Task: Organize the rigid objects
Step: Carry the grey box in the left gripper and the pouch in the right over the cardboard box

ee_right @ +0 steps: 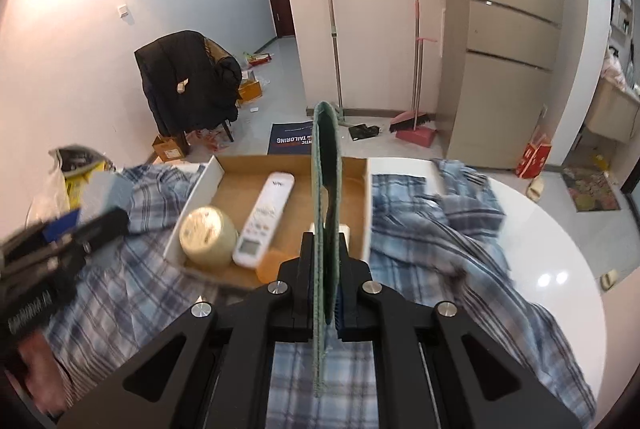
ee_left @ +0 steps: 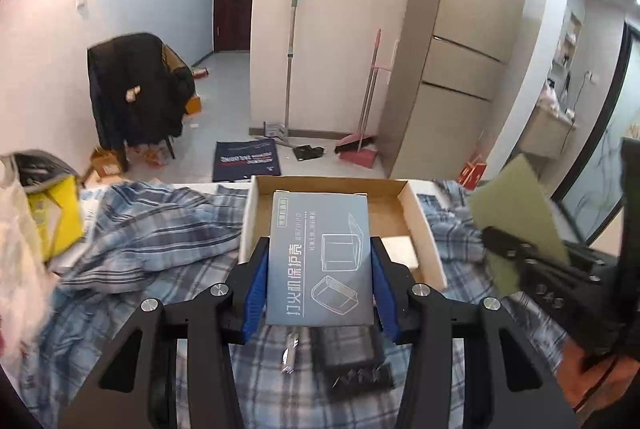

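My left gripper (ee_left: 319, 245) is shut on a grey-blue box (ee_left: 320, 253) with printed text, blue pads pressing both long sides, held above the plaid cloth in front of an open cardboard tray (ee_left: 416, 205). My right gripper (ee_right: 326, 237) is shut on a thin green scouring pad (ee_right: 326, 165), seen edge-on and upright over the tray's (ee_right: 216, 165) near side. The tray holds a white remote (ee_right: 266, 217), a pale tape roll (ee_right: 206, 235) and a small orange thing (ee_right: 270, 265). Each gripper shows in the other's view: the right gripper (ee_left: 512, 245) with its pad, the left gripper (ee_right: 80, 225) with its box.
A blue plaid cloth (ee_right: 440, 241) covers much of the round white table (ee_right: 560, 249). A black ridged object (ee_left: 356, 361) and a small metal piece (ee_left: 290, 353) lie on the cloth under my left gripper. A yellow container (ee_left: 60, 209) and plastic bag (ee_left: 16, 229) stand at the left.
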`<state>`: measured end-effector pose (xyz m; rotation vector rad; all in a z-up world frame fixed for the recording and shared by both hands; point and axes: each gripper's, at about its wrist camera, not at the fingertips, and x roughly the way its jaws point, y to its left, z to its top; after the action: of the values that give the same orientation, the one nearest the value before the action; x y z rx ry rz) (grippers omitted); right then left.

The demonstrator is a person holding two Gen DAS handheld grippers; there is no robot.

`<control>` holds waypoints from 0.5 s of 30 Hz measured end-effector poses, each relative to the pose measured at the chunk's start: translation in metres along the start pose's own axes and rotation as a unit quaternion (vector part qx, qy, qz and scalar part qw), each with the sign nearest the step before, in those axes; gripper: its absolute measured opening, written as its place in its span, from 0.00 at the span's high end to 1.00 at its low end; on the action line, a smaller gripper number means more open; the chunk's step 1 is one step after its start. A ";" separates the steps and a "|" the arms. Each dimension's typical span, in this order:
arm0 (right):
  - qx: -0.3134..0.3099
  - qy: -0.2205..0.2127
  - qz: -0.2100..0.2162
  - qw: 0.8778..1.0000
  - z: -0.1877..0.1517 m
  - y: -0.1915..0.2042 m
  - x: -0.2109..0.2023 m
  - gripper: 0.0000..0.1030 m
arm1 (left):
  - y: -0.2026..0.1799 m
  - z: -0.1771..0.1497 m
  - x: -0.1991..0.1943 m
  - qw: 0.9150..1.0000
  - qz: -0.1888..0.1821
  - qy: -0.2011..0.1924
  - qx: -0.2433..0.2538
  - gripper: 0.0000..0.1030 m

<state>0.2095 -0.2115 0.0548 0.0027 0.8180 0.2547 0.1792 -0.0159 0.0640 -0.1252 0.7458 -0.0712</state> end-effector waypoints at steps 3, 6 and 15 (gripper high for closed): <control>0.010 0.025 0.007 1.000 0.008 0.002 0.032 0.94 | 0.000 0.009 0.021 1.000 0.001 0.002 -0.002 0.52; 0.033 0.064 0.023 0.997 0.015 0.000 0.071 0.94 | 0.001 0.026 0.051 1.000 -0.009 0.018 0.016 0.52; 0.065 0.093 0.001 0.994 0.026 -0.004 0.145 0.94 | 0.020 0.040 0.135 0.998 -0.006 0.066 -0.001 0.52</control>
<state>0.3240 -0.1799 -0.0323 0.1037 1.0188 0.2056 0.3060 -0.0077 -0.0002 -0.1279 0.8764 -0.0918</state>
